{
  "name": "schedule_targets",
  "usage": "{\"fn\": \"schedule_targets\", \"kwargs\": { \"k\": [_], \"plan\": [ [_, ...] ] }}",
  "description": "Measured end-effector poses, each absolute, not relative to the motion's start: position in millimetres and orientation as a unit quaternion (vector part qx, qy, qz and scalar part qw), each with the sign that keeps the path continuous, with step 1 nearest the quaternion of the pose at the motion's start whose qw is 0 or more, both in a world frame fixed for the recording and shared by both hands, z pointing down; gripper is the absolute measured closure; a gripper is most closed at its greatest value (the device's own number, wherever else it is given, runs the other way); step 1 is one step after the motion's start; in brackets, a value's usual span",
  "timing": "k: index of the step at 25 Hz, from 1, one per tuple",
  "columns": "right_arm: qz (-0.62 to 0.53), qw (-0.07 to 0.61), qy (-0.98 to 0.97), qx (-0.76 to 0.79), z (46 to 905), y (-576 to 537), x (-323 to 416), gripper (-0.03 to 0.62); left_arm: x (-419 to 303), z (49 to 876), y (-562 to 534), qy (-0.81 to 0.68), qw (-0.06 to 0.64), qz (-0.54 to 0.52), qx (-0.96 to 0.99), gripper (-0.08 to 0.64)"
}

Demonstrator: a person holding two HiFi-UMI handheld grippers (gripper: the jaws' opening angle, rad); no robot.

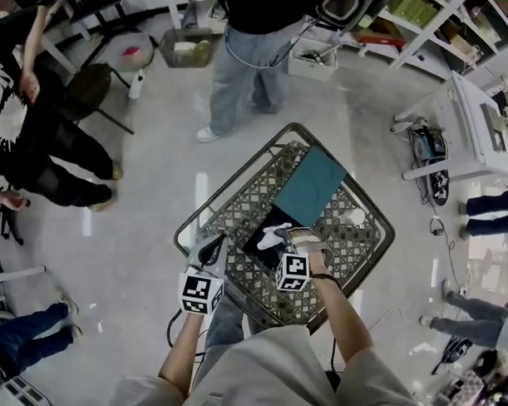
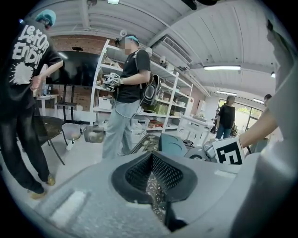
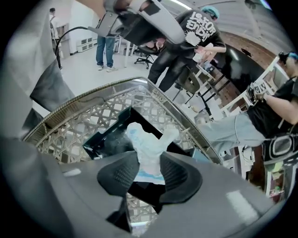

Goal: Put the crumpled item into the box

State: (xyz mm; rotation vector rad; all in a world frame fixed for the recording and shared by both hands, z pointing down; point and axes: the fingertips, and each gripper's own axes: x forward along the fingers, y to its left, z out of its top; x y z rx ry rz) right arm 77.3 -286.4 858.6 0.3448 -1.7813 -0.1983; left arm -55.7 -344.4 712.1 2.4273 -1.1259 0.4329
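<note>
A crumpled white item [image 1: 274, 234] with blue print hangs over an open black box [image 1: 274, 215], and my right gripper [image 1: 281, 239] is shut on it. In the right gripper view the item [image 3: 146, 142] sticks out past the pads [image 3: 179, 174], just above the box [image 3: 106, 138]. The gripper [image 3: 149, 169] points steeply down. A teal lid [image 1: 311, 187] leans at the box's far side. The box sits on a wire lattice table [image 1: 353, 235]. My left gripper [image 1: 209, 250] rests near the table's left edge. Its tips [image 2: 151, 158] meet with nothing between them.
A person in grey jeans [image 1: 242, 73] stands just beyond the table's far corner. Another person in black [image 1: 32, 124] stands at the left beside a dark chair [image 1: 87, 88]. A white table [image 1: 473, 122] and shelves are at the right. More legs show at the picture's edges.
</note>
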Motion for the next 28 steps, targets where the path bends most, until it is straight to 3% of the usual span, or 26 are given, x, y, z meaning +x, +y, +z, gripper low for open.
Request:
{"fn": "schedule_targets", "kwargs": {
  "k": [18,28],
  "plan": [
    [-0.026,0.654,-0.750,0.096,909.3,-277.9,81.0,0.451,-65.1,712.5,-345.0,-0.411,0.217,0.152,0.872,0.555],
    [-0.010,0.616,-0.778,0.124,890.5,-283.5,73.0,0.341,-63.1,707.9,-345.0,-0.411,0.215,0.154,0.872,0.555]
  ]
}}
